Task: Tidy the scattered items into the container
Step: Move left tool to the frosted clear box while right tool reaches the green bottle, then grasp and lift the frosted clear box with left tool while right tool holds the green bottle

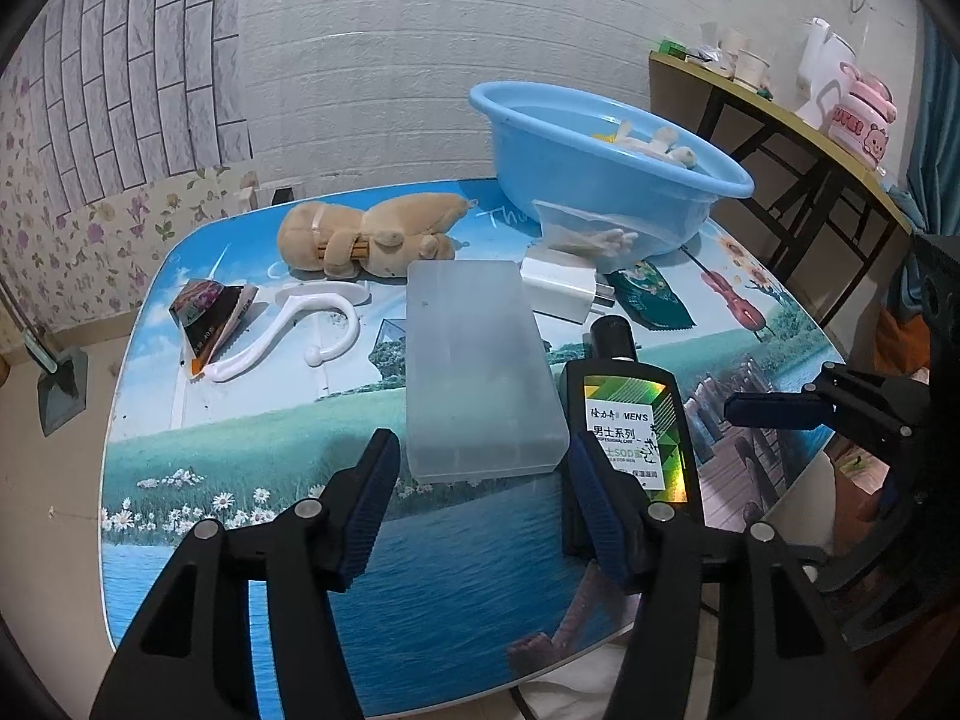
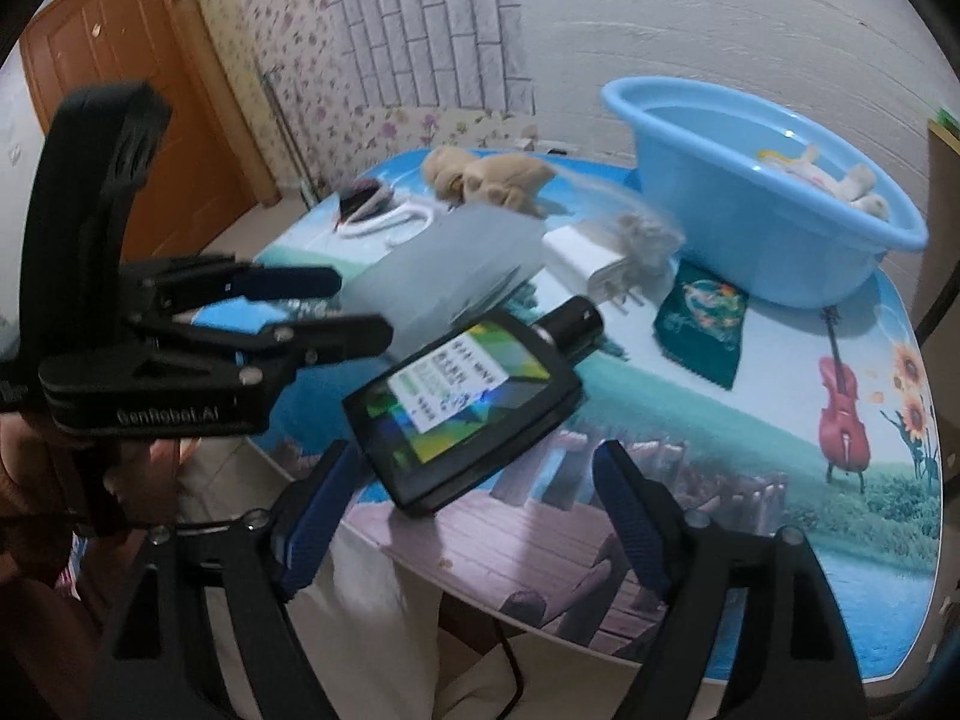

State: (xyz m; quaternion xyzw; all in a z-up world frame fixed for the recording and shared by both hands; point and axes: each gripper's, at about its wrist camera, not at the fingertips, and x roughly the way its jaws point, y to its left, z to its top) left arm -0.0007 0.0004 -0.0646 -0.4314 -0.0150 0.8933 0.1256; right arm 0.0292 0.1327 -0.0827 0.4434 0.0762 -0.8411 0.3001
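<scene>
**Both grippers open over a table of scattered items**

Nearest the left wrist camera, the left gripper (image 1: 480,480) stands with its jaws apart and nothing pressed between the pads. The near end of the frosted case (image 1: 474,360) lies just ahead of the gap, flat on the table (image 1: 240,450), clear of both fingers. The right finger crosses in front of the black bottle (image 1: 636,420), which lies flat just right of the case with its cap pointing away; whether that finger touches the bottle cannot be told.

In the right wrist view, the right gripper (image 2: 474,504) is spread wide above the table's near edge. The bottle's base sits just ahead of the left finger and between the fingertips' line, but no pad presses on it. The left gripper shows at the left of this view, held by a hand (image 2: 36,468).

Beyond the case lies a white charger (image 1: 558,294), and right of it a green packet (image 1: 651,294). A clear bag (image 1: 585,231) leans against the basin. To the left, a white hook (image 1: 288,330) lies beside a dark folded wrapper (image 1: 210,315). Behind them a tan plush toy (image 1: 366,234) lies on its side.

At the far right of the table stands the blue basin (image 1: 540,138), holding some pale items (image 1: 654,144). Behind it, a side shelf (image 1: 780,114) carries cups and a pink jar.
</scene>
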